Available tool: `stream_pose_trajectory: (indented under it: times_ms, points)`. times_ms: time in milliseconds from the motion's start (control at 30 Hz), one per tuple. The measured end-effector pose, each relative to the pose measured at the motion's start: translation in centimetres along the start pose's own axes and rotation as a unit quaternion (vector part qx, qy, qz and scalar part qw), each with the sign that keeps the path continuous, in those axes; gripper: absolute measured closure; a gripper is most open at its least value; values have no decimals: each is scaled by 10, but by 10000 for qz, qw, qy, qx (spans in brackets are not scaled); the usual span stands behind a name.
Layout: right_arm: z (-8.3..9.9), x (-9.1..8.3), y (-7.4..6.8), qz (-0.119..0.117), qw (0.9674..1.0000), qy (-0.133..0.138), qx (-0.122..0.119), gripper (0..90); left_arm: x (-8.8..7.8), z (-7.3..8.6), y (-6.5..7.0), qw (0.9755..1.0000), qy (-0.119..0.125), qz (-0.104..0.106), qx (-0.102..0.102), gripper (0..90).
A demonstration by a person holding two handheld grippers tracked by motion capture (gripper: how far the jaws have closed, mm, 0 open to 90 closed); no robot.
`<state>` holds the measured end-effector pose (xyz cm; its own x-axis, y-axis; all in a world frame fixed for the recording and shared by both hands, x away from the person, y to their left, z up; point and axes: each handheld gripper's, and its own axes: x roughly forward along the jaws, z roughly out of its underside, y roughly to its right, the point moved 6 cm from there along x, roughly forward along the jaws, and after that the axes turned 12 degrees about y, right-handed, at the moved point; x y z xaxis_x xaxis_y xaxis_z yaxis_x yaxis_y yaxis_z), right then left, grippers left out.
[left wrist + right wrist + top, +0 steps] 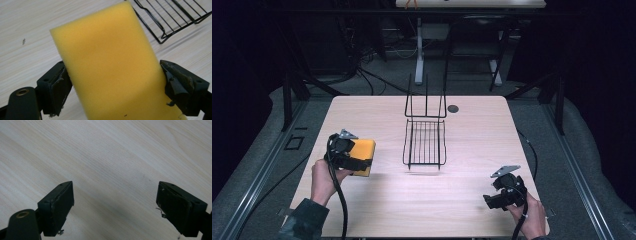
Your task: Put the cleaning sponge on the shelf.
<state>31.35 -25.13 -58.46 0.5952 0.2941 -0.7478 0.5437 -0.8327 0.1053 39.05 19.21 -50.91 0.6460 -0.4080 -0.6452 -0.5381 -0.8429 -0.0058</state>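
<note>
Your left gripper [360, 161] has its jaws clamped on the sponge [363, 155] at left of frame, clear of the table for the rack [425, 143] at centre, while your right gripper [493, 201] idles wide open, empty, lower right.

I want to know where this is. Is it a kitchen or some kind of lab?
Probably a lab or workshop, not a kitchen. The wooden table stands among dark frames with cables on the floor, and a person works with a hand-held left gripper on a yellow sponge.
</note>
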Motion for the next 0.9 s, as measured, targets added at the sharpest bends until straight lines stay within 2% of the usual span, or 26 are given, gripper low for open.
stream_pose_trajectory:
  times_ms: [367,900]
  points:
    - [0,0,-1,-16,10000,10,4,143,15,-16,21,9996,-61,219,194,148]
    - [0,0,-1,12,10000,-23,-54,143,31,-31,31,9988,-36,439,190,149]
